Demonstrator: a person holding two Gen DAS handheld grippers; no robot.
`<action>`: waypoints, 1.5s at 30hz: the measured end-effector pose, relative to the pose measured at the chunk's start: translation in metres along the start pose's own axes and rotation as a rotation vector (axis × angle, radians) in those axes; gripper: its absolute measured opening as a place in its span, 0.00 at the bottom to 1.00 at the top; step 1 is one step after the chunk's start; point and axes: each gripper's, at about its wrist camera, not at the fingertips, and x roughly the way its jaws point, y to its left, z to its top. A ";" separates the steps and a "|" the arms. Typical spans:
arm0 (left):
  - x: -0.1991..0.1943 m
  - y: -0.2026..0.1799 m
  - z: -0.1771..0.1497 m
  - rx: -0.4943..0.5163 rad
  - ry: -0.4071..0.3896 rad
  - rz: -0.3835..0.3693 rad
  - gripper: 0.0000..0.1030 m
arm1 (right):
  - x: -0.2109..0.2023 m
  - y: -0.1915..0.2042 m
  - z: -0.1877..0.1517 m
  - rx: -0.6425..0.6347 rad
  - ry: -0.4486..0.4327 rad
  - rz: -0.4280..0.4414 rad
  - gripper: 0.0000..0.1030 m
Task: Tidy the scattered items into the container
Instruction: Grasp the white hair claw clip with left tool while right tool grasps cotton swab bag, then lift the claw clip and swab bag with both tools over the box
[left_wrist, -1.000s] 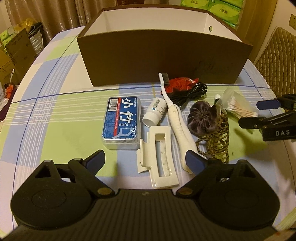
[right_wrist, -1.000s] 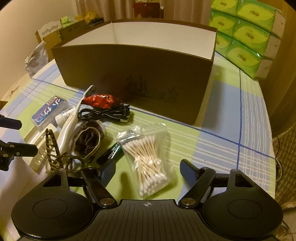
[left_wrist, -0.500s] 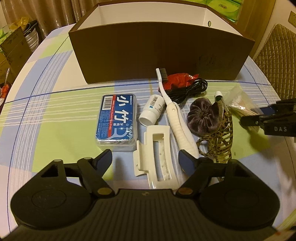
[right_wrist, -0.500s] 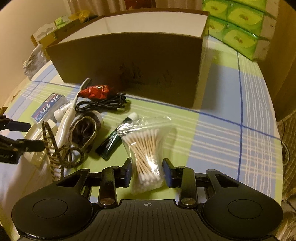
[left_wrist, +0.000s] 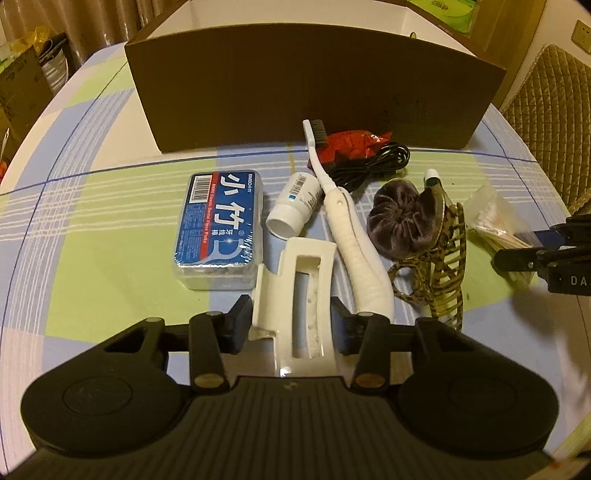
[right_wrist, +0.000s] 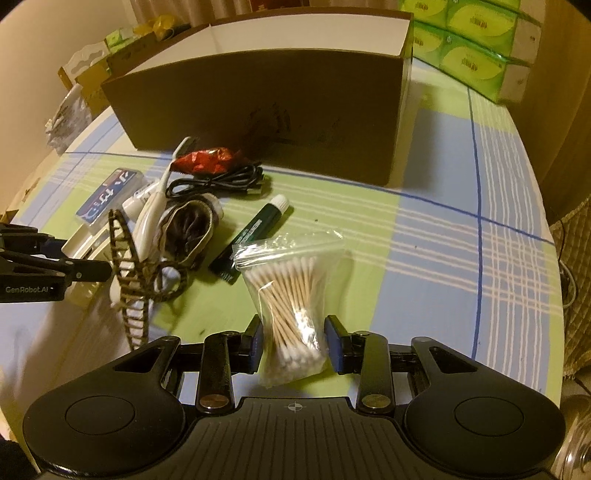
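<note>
Gripping low in each frame, the left gripper (left_wrist: 291, 328) has just closed its jaws onto the white hair claw (left_wrist: 295, 291). The right gripper (right_wrist: 293, 345) is clamped on the cotton-swab bag (right_wrist: 291, 295), likely both for lifting into the brown box (right_wrist: 266, 122).

Box (left_wrist: 314, 92) at the back of the bench (left_wrist: 92, 206), toothbrush (left_wrist: 343, 218) before it, floss case (left_wrist: 219, 225) left of small bottle (left_wrist: 295, 203), hair clip (left_wrist: 299, 295) in front, scrunchie (left_wrist: 400, 225) right of toothbrush, swab bag (right_wrist: 291, 295) farthest right
</note>
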 end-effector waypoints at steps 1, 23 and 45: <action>-0.001 -0.001 -0.001 0.012 -0.001 -0.002 0.36 | -0.001 0.001 -0.001 0.002 0.004 0.001 0.31; -0.045 0.006 -0.020 0.218 -0.023 -0.095 0.36 | -0.026 0.033 -0.015 0.073 0.021 -0.010 0.27; -0.068 0.009 0.010 0.329 -0.099 -0.189 0.36 | -0.059 0.047 0.019 0.122 -0.059 0.005 0.23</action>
